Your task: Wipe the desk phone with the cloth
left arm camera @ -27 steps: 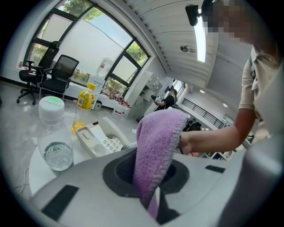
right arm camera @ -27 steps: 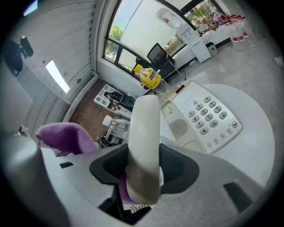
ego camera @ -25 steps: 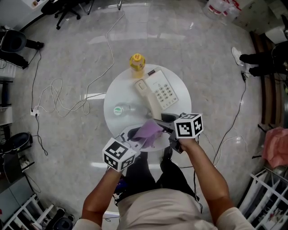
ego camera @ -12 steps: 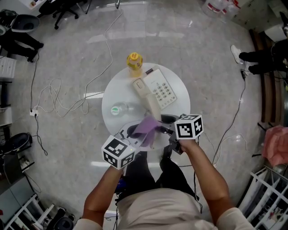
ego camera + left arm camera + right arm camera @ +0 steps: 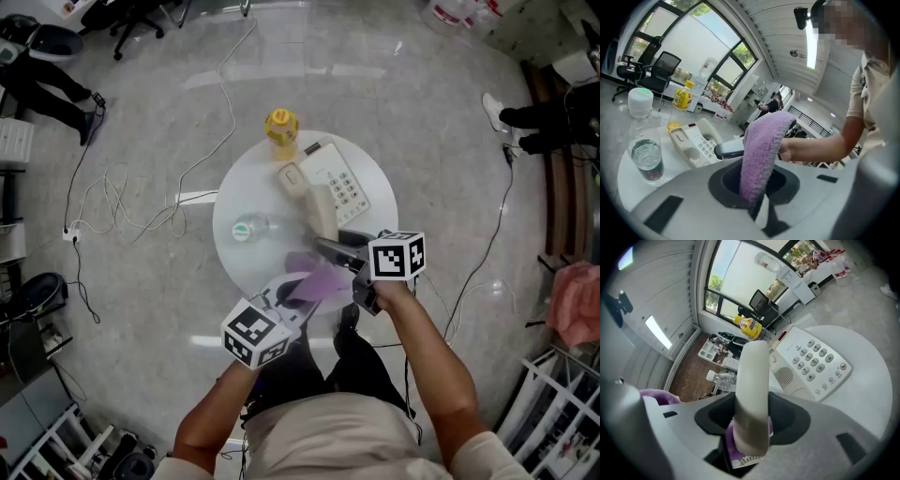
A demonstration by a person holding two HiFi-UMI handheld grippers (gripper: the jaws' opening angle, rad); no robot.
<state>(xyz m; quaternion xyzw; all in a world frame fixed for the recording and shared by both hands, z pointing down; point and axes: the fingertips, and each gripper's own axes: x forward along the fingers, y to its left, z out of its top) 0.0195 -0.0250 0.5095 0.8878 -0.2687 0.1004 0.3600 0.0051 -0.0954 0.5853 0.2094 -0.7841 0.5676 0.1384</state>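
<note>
Lifted off desk phone (image 5: 813, 364) since before: handset (image 5: 751, 380), likely stiff and slick, clamped near one end in right gripper (image 5: 750, 432) jaws; limp cloth (image 5: 761, 150) pinched by left gripper (image 5: 754, 192).

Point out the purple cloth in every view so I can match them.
Head view: cloth low centre, at the table's near edge.
Left gripper view: dead centre, rising out of the jaws.
Right gripper view: left edge, plus a scrap under the handset.
Shared landmark: the phone's keypad.
</note>
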